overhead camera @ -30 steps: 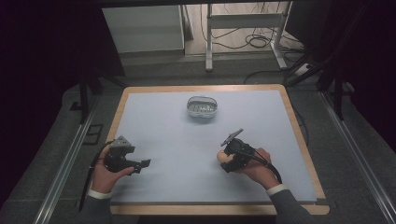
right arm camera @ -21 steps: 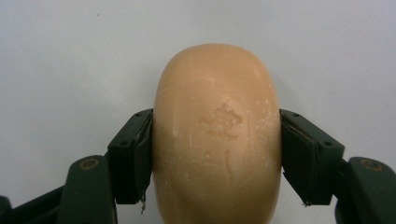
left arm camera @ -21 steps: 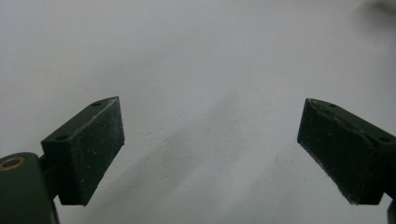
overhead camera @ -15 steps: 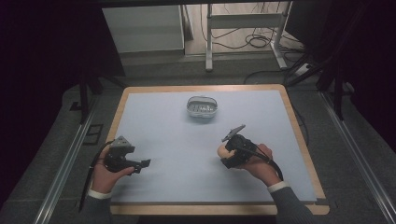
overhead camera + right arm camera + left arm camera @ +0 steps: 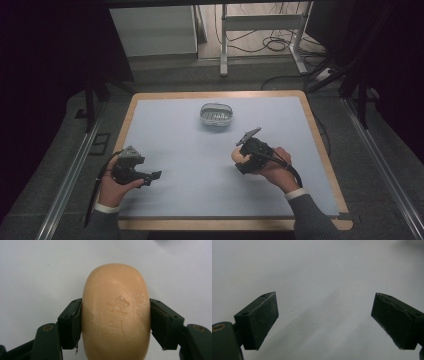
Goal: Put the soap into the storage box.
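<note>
Wooden-edged table with a pale blue-grey mat (image 5: 165, 125), largest thing in shot. At its far middle sits a small oval grey dish with a ribbed insert (image 5: 216, 114), looks like a soap dish, nothing in it that I can make out. Right gripper (image 5: 239, 159) at mat centre-right, jaws clamped on a rounded tan bar of soap (image 5: 116, 312) across its sides; in the high view the soap (image 5: 238, 157) is well short of the dish. Left gripper (image 5: 156, 175) at near left, low over bare mat, jaws wide apart with nothing between them. Step in hand, as I read it: carry phase, soap gripped. Next move likely calls for taking it forward over the dish, lowering, then releasing; slick rounded bar could slip sideways.
</note>
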Demonstrator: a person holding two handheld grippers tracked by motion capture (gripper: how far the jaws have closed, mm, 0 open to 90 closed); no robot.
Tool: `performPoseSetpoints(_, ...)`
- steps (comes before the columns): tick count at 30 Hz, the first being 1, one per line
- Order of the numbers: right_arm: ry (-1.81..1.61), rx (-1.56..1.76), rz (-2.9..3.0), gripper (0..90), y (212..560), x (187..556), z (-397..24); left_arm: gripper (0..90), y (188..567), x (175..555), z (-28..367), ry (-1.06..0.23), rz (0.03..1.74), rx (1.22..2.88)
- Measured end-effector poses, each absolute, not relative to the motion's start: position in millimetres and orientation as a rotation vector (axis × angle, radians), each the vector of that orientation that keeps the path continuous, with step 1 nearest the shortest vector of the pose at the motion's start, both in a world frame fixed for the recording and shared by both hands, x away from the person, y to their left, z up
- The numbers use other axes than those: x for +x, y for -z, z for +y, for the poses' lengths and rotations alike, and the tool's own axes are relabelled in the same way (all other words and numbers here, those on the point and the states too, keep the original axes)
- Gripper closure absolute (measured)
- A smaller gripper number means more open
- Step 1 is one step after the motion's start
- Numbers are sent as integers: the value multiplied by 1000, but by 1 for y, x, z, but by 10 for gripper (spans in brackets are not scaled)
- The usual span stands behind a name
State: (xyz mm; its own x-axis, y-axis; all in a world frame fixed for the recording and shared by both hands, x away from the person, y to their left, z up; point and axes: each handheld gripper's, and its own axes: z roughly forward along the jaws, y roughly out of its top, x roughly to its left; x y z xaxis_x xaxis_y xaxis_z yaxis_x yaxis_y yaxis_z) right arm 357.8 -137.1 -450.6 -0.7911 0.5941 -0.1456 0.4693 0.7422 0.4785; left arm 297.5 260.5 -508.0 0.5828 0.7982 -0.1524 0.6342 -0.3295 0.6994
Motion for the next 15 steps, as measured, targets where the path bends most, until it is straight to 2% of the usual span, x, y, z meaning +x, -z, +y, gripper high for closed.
performPoseSetpoints(15,-621,816,2628,327,438,368,-134,75,509,298,260,-280,1130,2079)
